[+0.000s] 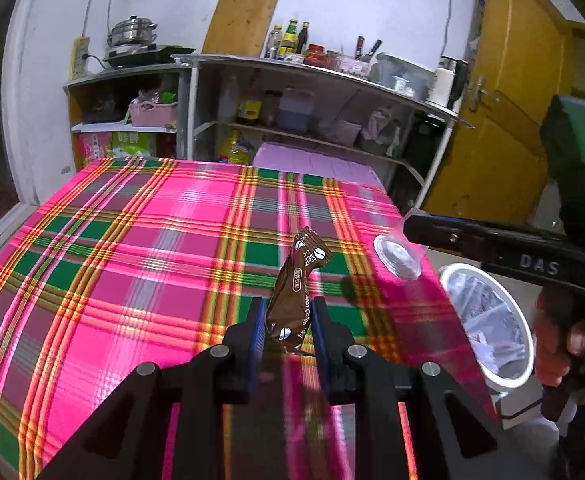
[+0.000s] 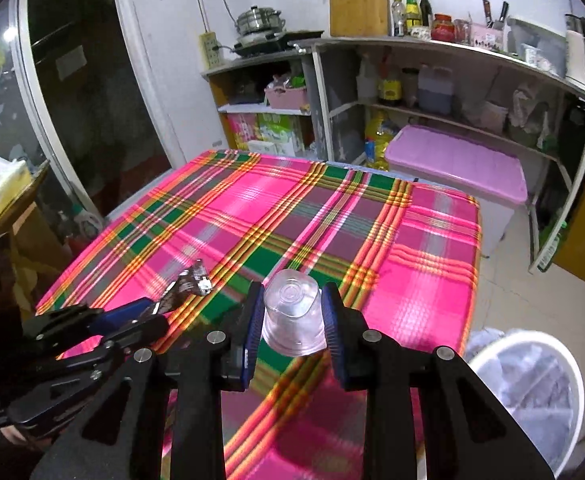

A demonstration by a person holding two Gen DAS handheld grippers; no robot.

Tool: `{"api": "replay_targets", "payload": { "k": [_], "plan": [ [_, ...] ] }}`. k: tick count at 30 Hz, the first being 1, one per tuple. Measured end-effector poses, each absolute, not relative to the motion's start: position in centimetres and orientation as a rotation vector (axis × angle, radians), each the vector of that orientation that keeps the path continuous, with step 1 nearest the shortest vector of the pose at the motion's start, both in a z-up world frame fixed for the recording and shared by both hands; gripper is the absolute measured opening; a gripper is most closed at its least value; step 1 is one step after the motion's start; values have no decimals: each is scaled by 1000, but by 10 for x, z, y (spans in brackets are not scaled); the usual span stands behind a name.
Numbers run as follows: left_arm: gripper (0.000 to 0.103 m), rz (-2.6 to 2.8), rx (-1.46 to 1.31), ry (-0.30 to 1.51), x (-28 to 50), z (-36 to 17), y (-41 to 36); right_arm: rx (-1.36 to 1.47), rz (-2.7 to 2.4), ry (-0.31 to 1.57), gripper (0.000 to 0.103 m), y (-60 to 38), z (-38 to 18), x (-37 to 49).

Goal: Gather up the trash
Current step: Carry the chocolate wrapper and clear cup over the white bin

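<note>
My left gripper (image 1: 286, 322) clamps the brown coffee sachet (image 1: 294, 300), frame centre; the right gripper (image 2: 292, 320) grips the clear cup (image 2: 292, 316); only its view shows the purple bin (image 2: 460, 164) whole, upper right; the white trash can (image 2: 532, 392) sits lower right.

A brown coffee sachet (image 1: 296, 296), printed with white coffee beans and lettering, stands nearly upright, crumpled and twisted at its middle, its top leaning toward one o'clock. Its lower end is pinched between blue pads. At three o'clock from it, over the edge of the plaid cloth, is a small clear plastic cup (image 2: 292, 316), empty, its flat ringed base turned away toward twelve o'clock, its sides pressed between blue pads. A white bin (image 2: 528, 396) lined with a pale bag stands on the floor at four o'clock from the cup, mouth open.
</note>
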State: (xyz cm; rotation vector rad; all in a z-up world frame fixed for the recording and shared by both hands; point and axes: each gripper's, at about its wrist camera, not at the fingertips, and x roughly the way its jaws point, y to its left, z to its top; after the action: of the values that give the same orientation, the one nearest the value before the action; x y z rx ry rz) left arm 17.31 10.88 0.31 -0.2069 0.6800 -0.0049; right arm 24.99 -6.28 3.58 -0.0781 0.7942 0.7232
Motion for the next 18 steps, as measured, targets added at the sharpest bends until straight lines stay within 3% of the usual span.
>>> {"api": "replay_targets", "payload": {
  "k": [18],
  "plan": [
    [23,-101,-159,663,115,27,40,20,672,740,30,-143,50,166]
  ]
}}
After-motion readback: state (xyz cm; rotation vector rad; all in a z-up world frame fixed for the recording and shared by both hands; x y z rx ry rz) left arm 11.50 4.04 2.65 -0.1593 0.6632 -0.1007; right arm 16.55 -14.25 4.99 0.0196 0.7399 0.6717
